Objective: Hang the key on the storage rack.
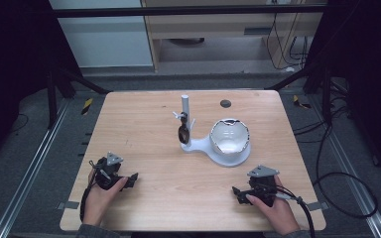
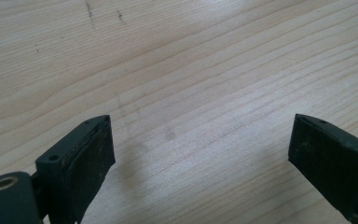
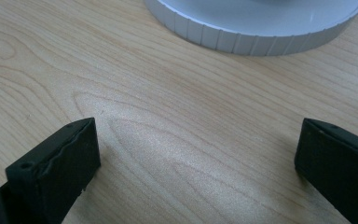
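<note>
We see the white stand (image 1: 213, 147) upright, post (image 1: 185, 116) vertical, round bowl (image 1: 229, 136) beside it. Both the left gripper (image 2: 200, 149) and right gripper (image 3: 198, 154) gape wide, holding nothing, over grainy wood table (image 1: 144, 129).

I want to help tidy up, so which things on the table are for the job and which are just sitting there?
For the job:
- white stand with its post
- dark thing hanging on the post
- white bowl on the stand's base
- left tongs and right tongs, both open

Just there:
- dark round spot by the table's far edge
- cables on the floor
</note>
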A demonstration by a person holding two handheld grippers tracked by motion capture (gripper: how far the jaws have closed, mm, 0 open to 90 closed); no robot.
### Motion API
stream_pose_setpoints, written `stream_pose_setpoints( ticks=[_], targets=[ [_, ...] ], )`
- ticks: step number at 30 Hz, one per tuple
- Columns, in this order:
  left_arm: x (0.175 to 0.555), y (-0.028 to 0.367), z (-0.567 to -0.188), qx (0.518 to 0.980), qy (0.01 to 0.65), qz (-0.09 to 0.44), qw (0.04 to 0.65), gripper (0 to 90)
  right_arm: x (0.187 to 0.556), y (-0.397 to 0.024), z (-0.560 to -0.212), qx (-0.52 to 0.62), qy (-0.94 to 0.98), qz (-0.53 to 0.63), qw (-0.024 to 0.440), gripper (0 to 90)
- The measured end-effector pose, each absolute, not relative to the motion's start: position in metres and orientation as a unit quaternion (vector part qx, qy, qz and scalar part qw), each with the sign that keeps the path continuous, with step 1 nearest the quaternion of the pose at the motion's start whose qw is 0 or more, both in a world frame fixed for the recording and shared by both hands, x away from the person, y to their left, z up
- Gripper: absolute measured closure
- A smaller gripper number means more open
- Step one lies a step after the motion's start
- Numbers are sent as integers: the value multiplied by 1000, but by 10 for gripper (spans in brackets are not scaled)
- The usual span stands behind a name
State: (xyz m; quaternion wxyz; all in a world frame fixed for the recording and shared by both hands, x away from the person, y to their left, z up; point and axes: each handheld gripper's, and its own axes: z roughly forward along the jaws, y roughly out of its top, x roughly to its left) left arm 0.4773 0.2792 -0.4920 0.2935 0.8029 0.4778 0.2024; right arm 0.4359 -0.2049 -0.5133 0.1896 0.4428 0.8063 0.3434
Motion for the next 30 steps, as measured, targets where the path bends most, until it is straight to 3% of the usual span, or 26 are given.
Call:
stream_pose_setpoints(
  ticks=[30],
  targets=[
    [485,285,-508,797,466,202,327,0,436,-205,-513,441,807,344,190,4]
  ],
)
